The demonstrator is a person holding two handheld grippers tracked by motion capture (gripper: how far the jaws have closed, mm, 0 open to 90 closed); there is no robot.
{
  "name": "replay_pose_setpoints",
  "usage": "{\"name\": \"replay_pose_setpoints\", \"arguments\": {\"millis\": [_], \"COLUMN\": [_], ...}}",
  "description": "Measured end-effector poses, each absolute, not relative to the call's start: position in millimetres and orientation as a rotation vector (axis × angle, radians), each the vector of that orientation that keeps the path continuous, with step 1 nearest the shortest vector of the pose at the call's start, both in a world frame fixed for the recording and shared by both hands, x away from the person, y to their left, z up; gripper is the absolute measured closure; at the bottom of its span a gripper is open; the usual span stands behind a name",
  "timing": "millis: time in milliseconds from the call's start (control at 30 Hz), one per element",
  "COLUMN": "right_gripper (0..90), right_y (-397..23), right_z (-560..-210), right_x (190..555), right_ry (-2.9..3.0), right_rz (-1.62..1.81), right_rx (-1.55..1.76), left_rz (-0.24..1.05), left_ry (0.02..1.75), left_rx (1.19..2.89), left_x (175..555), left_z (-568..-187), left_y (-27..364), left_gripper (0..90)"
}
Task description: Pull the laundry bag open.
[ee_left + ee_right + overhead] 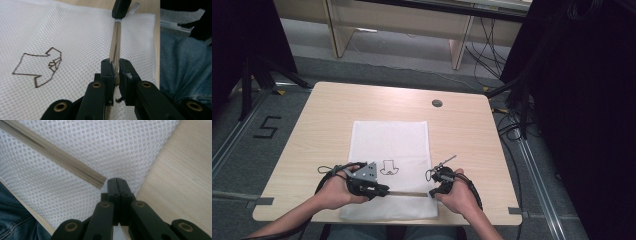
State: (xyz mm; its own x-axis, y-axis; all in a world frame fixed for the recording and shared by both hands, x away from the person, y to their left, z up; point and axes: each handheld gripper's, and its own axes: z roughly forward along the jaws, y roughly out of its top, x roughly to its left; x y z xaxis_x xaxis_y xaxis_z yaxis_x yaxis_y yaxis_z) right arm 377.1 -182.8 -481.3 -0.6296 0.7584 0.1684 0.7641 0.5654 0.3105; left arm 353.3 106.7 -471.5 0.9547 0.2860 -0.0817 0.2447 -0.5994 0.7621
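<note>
Pale wooden table (322, 125) on a grey floor, dark curtains to either side, loose cables at the right. White mesh laundry bag (389, 145) lies flat near the person's edge of the table, a brown outline drawing (390, 168) on its upper face. Beige zipper (407, 193) runs across the bag close to its near edge, between the 2 grippers. Left gripper (384, 190), held in the left hand (334, 192), sits at the zipper's left end; in the left gripper view its jaws are nearly together and clamped on the zipper (115, 50) end, a small tan piece pinched between the pads, though I cannot tell whether that is the pull tab. Right gripper (432, 192), in the right hand (459, 195), sits at the bag's right edge by the zipper's other end; in the right gripper view its jaws are pressed fully together on the mesh (82, 152) just beside the zipper's end (100, 183), bare tabletop (180, 177) alongside. Blue denim of the person's legs (182, 65) shows past the table edge.
</note>
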Motion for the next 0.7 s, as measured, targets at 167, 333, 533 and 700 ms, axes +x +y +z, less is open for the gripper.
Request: {"name": "replay_pose_setpoints", "arguments": {"millis": [167, 333, 533, 700], "right_gripper": [90.0, 90.0, 90.0, 90.0], "right_y": [-183.2, -182.8, -182.4, -182.7], "right_z": [-481.4, -481.0, -480.7, -481.7], "right_x": [377.5, 377.1, 377.2, 377.7], "right_ry": [-2.772, -2.773, -2.766, -2.771], "right_rz": [-0.569, -0.568, -0.560, -0.562], "right_rx": [-1.332, -1.332, -1.340, -1.336], "left_rz": [0.049, 0.048, 0.047, 0.058], "left_ry": [0.380, 0.379, 0.383, 0.380], "left_rx": [2.232, 2.235, 2.231, 2.239], "left_x": [352.5, 352.3, 352.2, 352.8], "left_z": [-472.3, -472.6, -472.0, -471.8], "left_y": [106.9, 108.2, 110.8, 114.6], "left_gripper": [82.1, 82.1, 82.1, 82.1]}}
